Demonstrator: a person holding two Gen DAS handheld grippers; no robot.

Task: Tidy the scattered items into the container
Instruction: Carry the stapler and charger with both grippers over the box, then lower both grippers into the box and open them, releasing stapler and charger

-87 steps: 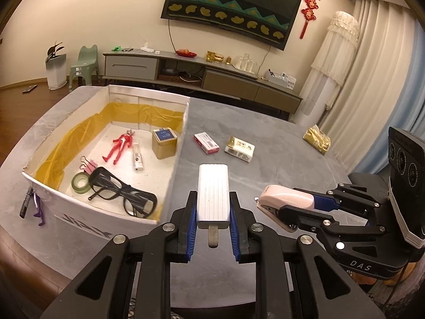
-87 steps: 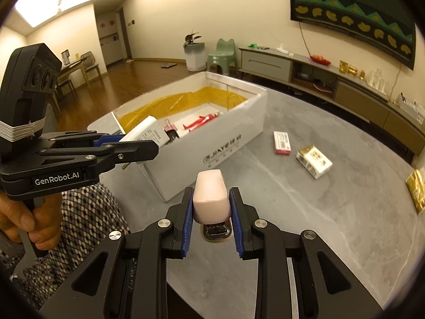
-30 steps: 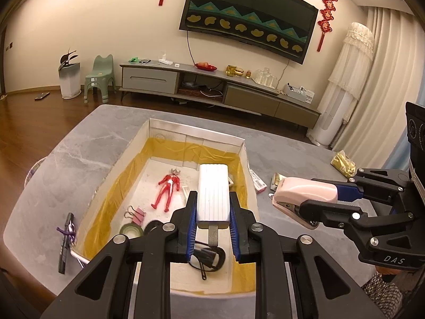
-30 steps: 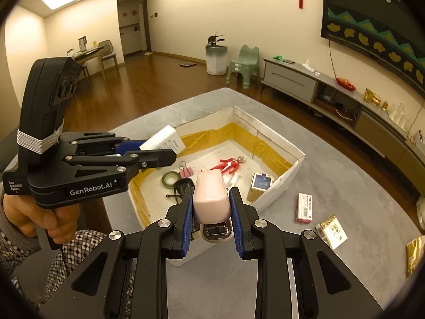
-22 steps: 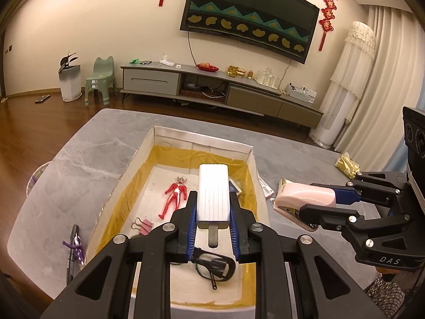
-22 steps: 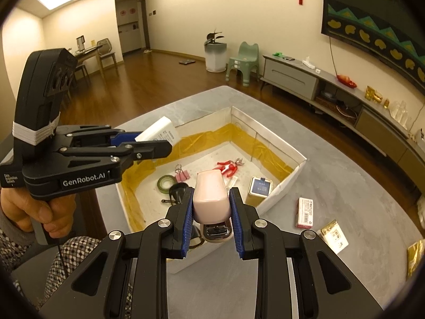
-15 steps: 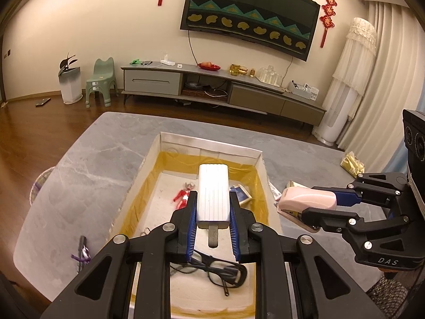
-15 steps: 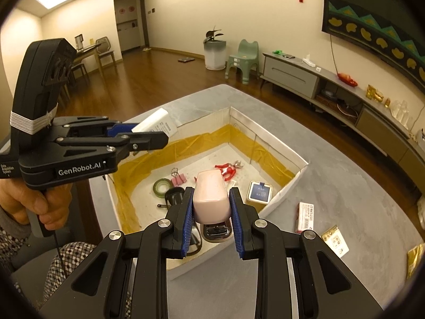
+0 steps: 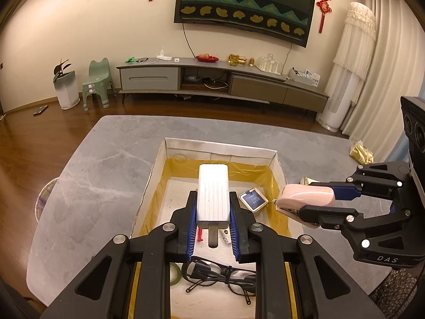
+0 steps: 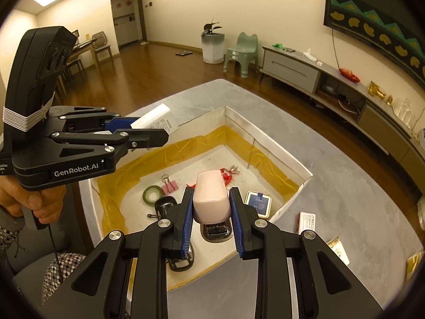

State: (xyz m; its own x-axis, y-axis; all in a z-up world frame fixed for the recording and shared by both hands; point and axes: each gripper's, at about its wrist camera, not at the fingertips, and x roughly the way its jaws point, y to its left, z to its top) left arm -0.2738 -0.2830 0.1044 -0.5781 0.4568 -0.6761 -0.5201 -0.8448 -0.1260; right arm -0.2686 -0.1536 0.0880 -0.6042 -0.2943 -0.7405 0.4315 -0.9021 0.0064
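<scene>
**Container sitting open as two held items are hovering above it**

The container (image 9: 220, 147), a white box lined with yellow film, is resting on the grey surface (image 9: 101, 164). The left tool (image 9: 213, 222) is pinching a white ribbed power bank (image 9: 213, 191) over the box, its long axis running straight ahead along the fingers, away from the camera. The right tool (image 10: 211, 212) is gripping a pink stapler (image 10: 211, 195) above the box's near edge, its length likewise pointing forward along the fingers. Lying inside the box are black glasses (image 9: 223, 276), a green tape roll (image 10: 153, 192), a pink binder clip (image 10: 170, 184), a red figure (image 10: 227, 176) and a small tin (image 10: 258, 203). A red-and-white packet (image 10: 305, 223) is lying on the surface just beside the box.
</scene>
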